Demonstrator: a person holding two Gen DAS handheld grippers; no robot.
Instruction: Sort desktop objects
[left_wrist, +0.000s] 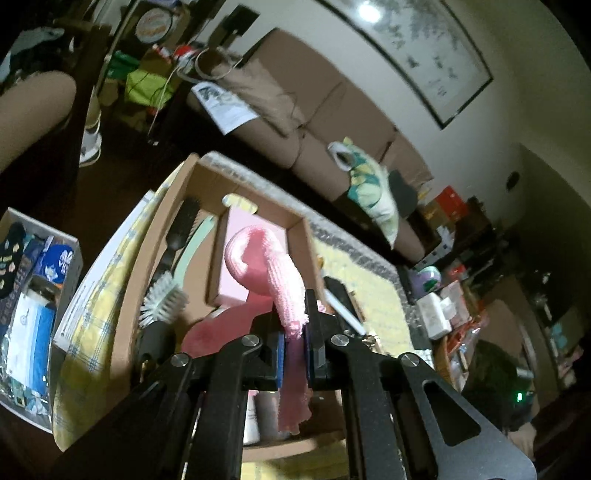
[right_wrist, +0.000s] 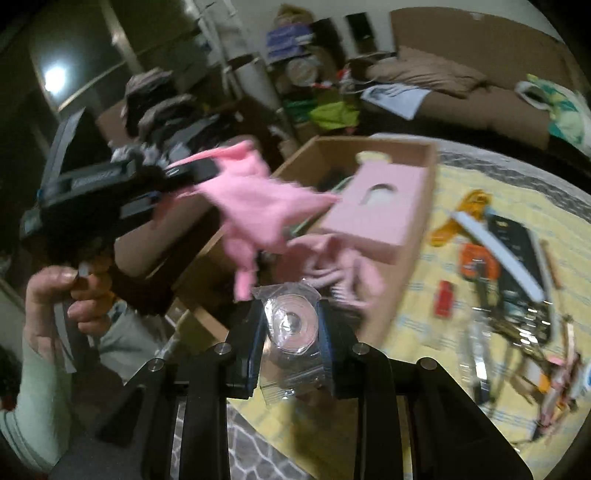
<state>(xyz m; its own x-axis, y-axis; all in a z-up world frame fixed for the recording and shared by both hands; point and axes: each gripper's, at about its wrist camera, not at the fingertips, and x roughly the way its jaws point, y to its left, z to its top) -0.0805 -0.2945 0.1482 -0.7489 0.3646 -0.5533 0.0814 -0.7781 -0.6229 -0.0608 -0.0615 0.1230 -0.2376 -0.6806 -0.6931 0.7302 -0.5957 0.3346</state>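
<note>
My left gripper (left_wrist: 293, 315) is shut on a pink knitted cloth (left_wrist: 258, 254), which hangs over an open cardboard box (left_wrist: 207, 173). Inside the box lie a pink carton (left_wrist: 251, 218), a white-bristled brush (left_wrist: 164, 299) and a black hairbrush (left_wrist: 181, 225). My right gripper (right_wrist: 291, 328) is shut on a clear plastic bag holding a roll of tape (right_wrist: 291, 321), just in front of the box's near wall (right_wrist: 428, 192). In the right wrist view the left gripper (right_wrist: 207, 168) holds the pink cloth (right_wrist: 258, 206) above the box, with a person's hand (right_wrist: 66, 295) on its handle.
A yellow checked cloth (right_wrist: 461, 177) covers the table. To the right of the box lie a black case (right_wrist: 513, 251), a small red item (right_wrist: 445, 297), orange items (right_wrist: 476, 258) and other clutter. A white bin of packets (left_wrist: 33, 295) stands left of the box. A brown sofa (left_wrist: 332, 110) is behind.
</note>
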